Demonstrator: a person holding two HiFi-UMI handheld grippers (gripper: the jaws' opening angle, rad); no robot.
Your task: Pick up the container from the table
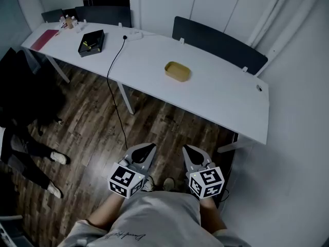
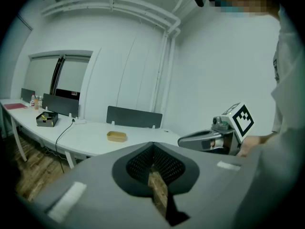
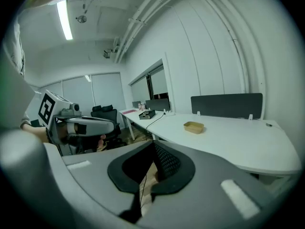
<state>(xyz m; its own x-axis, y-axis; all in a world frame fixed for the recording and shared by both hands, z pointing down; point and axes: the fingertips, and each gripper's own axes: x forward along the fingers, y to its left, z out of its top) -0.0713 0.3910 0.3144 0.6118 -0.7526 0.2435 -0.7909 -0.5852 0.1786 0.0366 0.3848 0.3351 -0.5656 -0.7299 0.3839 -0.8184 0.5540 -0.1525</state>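
Note:
The container (image 1: 177, 71) is a shallow tan tray lying alone on the long white table (image 1: 221, 94), right of its middle. It shows small and distant in the left gripper view (image 2: 116, 136) and the right gripper view (image 3: 194, 127). Both grippers hang low over the wood floor, close to my body and well short of the table. My left gripper (image 1: 148, 148) is shut, its jaws meeting with only a thin slit and nothing held. My right gripper (image 1: 189, 150) is likewise shut and holds nothing. Each gripper appears in the other's view: the right gripper (image 2: 209, 140) and the left gripper (image 3: 86, 125).
A black box (image 1: 91, 42) and a black cable (image 1: 114, 63) running down to the floor sit on the table's left part, with a red folder (image 1: 45, 39) and small bottles (image 1: 69, 22) at the far end. Dark partition panels (image 1: 218, 42) line the table's back. Someone's legs (image 1: 31, 153) stand at left.

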